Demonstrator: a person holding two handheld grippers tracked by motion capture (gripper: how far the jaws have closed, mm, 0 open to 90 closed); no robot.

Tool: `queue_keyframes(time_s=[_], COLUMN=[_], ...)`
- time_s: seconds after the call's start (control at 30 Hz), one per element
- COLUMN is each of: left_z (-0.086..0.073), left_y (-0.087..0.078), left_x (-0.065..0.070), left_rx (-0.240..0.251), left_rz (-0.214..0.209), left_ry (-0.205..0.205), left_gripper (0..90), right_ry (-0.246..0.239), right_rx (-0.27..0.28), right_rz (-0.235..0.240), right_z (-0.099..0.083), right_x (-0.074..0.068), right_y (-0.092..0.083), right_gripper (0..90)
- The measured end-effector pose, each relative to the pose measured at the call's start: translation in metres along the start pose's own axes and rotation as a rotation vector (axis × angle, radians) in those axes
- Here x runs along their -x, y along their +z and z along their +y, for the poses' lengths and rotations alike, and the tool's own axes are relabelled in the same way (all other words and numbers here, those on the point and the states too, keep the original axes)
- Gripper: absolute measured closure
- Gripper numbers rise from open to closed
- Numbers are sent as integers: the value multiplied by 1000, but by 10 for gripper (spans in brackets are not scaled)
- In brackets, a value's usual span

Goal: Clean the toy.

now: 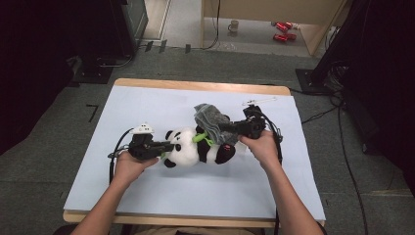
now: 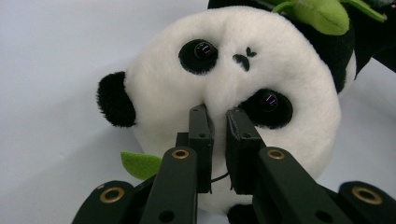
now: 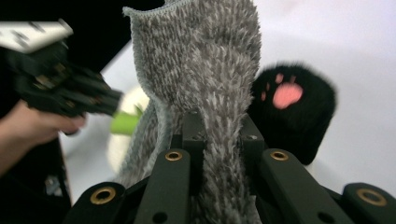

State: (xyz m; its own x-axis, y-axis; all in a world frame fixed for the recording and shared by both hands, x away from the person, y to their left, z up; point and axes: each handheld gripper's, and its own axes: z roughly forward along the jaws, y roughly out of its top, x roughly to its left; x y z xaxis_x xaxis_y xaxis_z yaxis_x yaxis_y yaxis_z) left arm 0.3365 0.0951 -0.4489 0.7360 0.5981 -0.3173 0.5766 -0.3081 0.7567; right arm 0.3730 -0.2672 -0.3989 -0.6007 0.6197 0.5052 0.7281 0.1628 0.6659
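A black-and-white panda plush (image 1: 193, 147) lies on its side in the middle of the table, with a green felt leaf (image 1: 198, 138) at its neck. My left gripper (image 1: 165, 146) comes in from the left. In the left gripper view it (image 2: 219, 114) is shut on a pinch of white fur on the panda's face (image 2: 233, 70), between the eyes. My right gripper (image 1: 229, 128) is shut on a fluffy grey cloth (image 1: 210, 120) that drapes over the panda's body. In the right gripper view the cloth (image 3: 210, 60) rises from between the jaws (image 3: 219, 121), beside a black paw with a pink pad (image 3: 292, 109).
A pale sheet (image 1: 147, 107) covers the wooden table. A thin white object (image 1: 259, 102) lies near the back right edge. Cables trail off both grippers. A mug (image 1: 234, 25) and red cans (image 1: 283, 30) sit on the floor beyond the table.
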Motion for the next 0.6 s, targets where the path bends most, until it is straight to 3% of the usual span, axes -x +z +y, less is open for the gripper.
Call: queue_keyframes(time_s=[0.07,0.2,0.43,0.6], left_z=[0,0,0,2], left_y=[0,2,2,3], left_x=[0,-1,-6,-9], left_rx=[-2,0,0,-2], left_rz=[5,-3,-29,-47], left_ry=[2,-4,-36,-51], left_gripper=[825,825,824,823], right_ry=[8,27,6,31], right_rx=[-26,-27,-43,-37], right_rz=[-13,-25,-67,-80], right_z=[-2,-8,-18,-25], right_x=[1,7,12,19], right_y=[6,7,1,-5], right_gripper=[794,794,793,793])
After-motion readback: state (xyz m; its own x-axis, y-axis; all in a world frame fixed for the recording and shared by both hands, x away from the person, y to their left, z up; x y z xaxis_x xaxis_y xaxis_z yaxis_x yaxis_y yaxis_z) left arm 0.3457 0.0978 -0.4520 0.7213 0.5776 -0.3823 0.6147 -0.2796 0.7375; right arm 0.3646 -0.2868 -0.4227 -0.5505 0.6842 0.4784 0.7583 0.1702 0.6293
